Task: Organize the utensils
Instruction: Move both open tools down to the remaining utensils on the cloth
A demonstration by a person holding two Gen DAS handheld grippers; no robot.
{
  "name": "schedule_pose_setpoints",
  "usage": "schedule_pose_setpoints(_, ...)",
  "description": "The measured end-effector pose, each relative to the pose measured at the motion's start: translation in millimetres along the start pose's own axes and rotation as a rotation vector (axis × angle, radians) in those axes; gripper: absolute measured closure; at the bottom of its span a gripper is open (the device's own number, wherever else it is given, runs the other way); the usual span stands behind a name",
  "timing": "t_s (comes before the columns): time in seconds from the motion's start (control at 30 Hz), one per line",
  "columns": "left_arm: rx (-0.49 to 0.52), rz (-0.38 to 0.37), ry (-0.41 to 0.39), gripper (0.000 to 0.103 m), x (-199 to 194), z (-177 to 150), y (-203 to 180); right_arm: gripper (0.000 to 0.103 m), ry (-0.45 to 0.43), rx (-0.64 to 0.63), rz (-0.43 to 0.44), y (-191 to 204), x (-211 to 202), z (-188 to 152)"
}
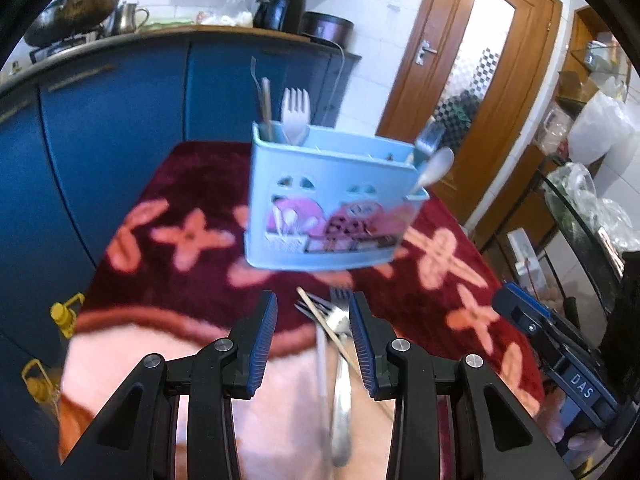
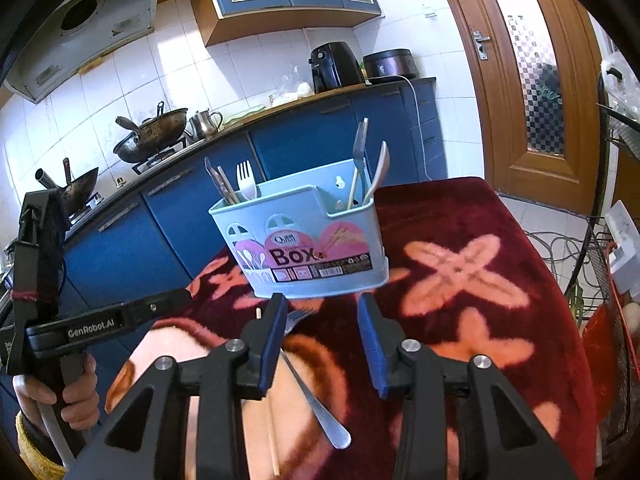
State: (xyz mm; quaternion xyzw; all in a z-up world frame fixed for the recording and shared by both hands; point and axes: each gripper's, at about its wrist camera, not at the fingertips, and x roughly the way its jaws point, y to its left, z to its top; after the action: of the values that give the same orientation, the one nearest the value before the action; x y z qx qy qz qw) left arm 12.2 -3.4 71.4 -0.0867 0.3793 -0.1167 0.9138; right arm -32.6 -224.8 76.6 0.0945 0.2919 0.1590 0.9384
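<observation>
both claws [image 1: 313,312] [image 2: 322,312] half open, empty

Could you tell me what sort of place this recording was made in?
A home kitchen, most likely: woks sit on a stove beside blue cabinets, and a range hood hangs above.

— What holds the utensils?
— A pale blue plastic box [image 2: 308,240] with a pink label reading "Box", upright on the far part of the red flowered cloth.

— What's in it?
— In its left compartment, a white plastic fork [image 2: 245,181] with tines up, beside brown-handled pieces [image 2: 219,186]. In the right compartment, a metal utensil [image 2: 360,140] and a pale spoon [image 2: 382,170], leaning right.

— And outside it?
— A metal fork [image 2: 308,380] lies flat on the cloth just in front of the box, tines toward it, handle nearer. A wooden chopstick [image 1: 326,330] lies across it.
</observation>
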Motion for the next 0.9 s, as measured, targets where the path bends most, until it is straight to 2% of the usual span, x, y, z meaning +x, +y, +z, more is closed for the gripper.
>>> schedule_pose_setpoints(0.4,0.017,-0.036,0.130,0.065,27,-37,-27,0.057,0.031,-0.017,-0.045,-11,-5,-15)
schedule_pose_setpoints(0.9,0.074,-0.054,0.211,0.065,48,-55,-53,0.056,0.050,0.059,-0.036,-38,-5,-29)
